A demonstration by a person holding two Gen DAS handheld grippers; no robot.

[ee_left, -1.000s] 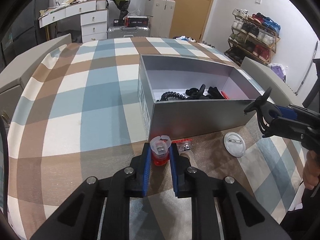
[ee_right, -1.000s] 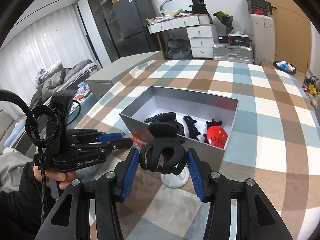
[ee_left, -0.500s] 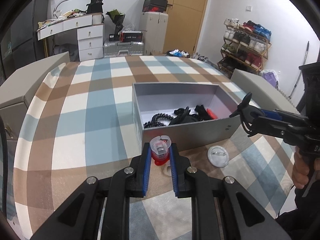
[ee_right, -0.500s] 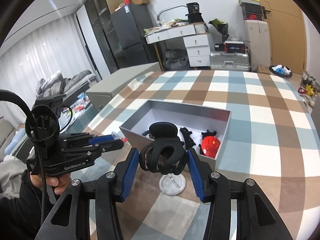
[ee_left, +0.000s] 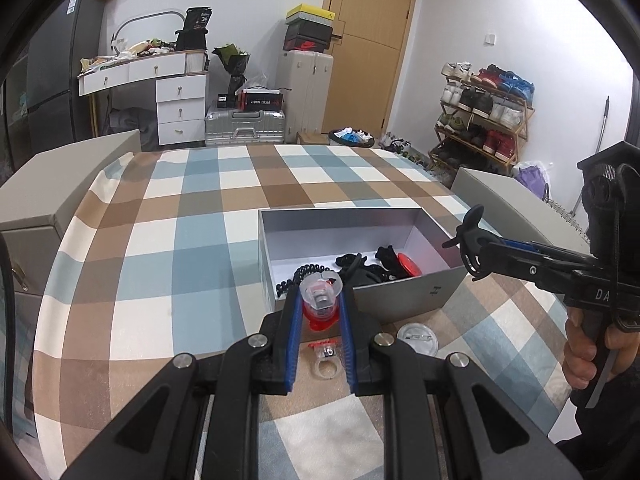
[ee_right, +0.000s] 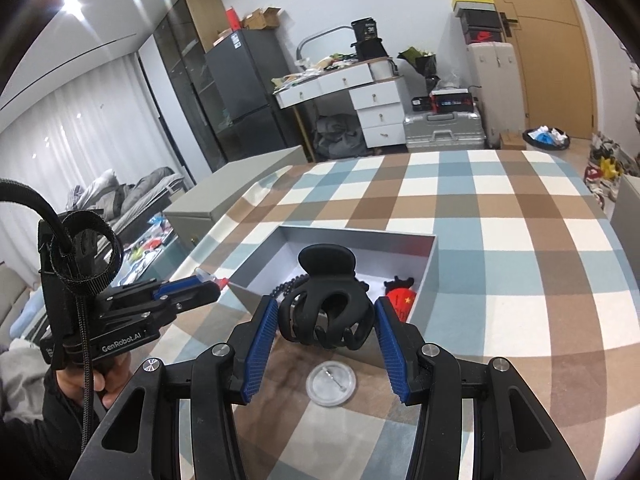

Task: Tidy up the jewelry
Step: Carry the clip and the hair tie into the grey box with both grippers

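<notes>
My left gripper (ee_left: 320, 308) is shut on a clear and red plastic ring (ee_left: 321, 300), held above the near wall of the silver box (ee_left: 400, 300). My right gripper (ee_right: 326, 320) is shut on a black claw hair clip (ee_right: 326, 312), held above the box's near wall (ee_right: 368, 354). The box holds a black bead string (ee_left: 298, 276), black clips and a red badge (ee_right: 400, 300). A clear ring with a red tag (ee_left: 326, 360) and a round clear badge (ee_left: 417, 337) lie on the checked cloth in front of the box. The badge also shows in the right wrist view (ee_right: 331, 383).
The checked cloth (ee_left: 180, 240) covers a table. Grey box-like furniture stands at the left (ee_left: 60, 192) and right (ee_left: 504, 196) edges. A desk, suitcases and a shoe rack stand far behind.
Both grippers have risen and drawn back from the box while keeping their holds. The box looks smaller and farther. The second ring on the cloth has come into view between my left fingers.
</notes>
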